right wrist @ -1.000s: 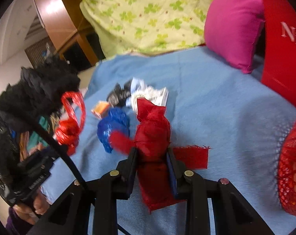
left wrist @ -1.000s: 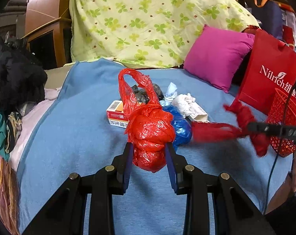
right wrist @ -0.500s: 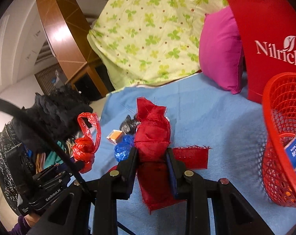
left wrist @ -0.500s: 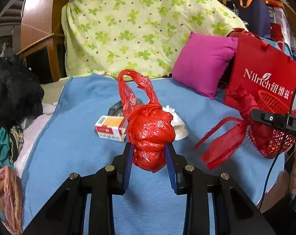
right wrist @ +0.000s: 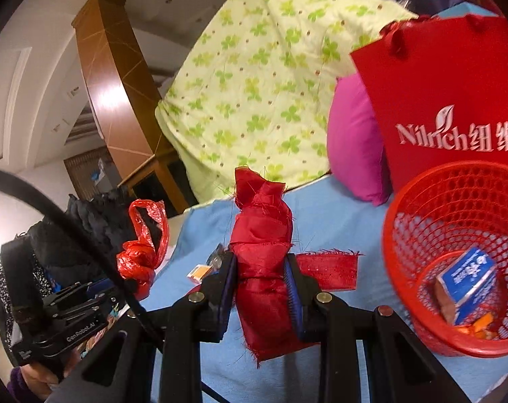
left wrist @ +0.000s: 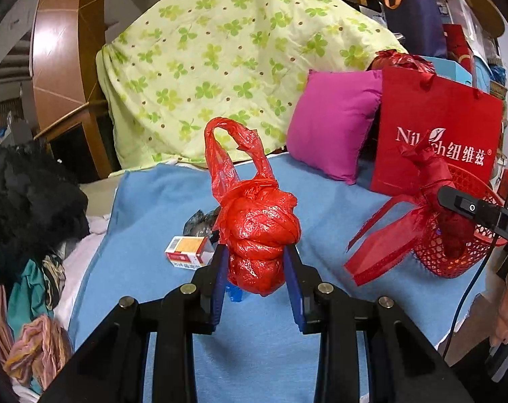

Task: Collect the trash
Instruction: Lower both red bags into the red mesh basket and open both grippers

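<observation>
1. risk, left: the knotted red plastic bag [left wrist: 260, 235] was slick and bulged above the left hand-held gripper [left wrist: 257, 278], so it could probably slip free over the blue bed cover [left wrist: 321, 208].
2. risk, right: the loose tail of the red cloth bundle [right wrist: 262, 262] could likely snag the red mesh basket [right wrist: 405, 208] rim.
3. position: each bundle sat clamped between closed jaws, lifted off the bed; the right hand-held gripper [right wrist: 259, 285] was just beside the basket.
</observation>
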{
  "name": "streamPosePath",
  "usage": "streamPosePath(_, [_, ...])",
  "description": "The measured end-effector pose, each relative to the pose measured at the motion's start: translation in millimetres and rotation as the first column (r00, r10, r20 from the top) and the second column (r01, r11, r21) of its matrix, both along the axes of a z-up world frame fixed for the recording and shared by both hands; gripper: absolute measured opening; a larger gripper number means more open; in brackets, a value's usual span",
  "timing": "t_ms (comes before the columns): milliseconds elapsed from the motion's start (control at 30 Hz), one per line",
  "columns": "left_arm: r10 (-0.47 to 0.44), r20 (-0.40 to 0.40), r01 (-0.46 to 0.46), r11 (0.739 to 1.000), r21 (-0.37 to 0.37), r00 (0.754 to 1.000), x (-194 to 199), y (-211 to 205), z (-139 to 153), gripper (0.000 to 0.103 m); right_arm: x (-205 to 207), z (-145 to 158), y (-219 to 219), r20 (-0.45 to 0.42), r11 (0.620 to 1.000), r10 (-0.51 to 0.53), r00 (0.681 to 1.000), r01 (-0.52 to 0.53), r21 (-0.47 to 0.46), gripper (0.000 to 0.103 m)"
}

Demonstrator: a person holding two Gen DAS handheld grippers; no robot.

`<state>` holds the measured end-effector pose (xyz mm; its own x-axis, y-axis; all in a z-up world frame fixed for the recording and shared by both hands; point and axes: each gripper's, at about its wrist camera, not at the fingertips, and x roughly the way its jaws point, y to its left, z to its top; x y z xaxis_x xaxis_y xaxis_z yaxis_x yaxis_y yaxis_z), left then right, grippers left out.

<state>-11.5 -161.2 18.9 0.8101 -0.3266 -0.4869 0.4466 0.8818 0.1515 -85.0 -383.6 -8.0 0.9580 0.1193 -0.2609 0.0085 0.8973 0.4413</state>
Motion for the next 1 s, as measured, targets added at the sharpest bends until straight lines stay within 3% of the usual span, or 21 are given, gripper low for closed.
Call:
streamPosePath(467, [-0.058, 0.018, 0.057, 0.998, 0.042, 0.998, -16, -46, 12, 0.035, -39, 8, -36, 0.090, 0.994, -0.103, 0.991, 0.100, 0.035, 0.030])
streamPosePath(1000, [-0.210, 0.084, 0.201, 0.974, 0.101, 0.974, -45, -120, 27, 0.035, -96, 4, -94, 0.147, 0.954, -0.280, 0.949, 0.258, 0.151, 0.030])
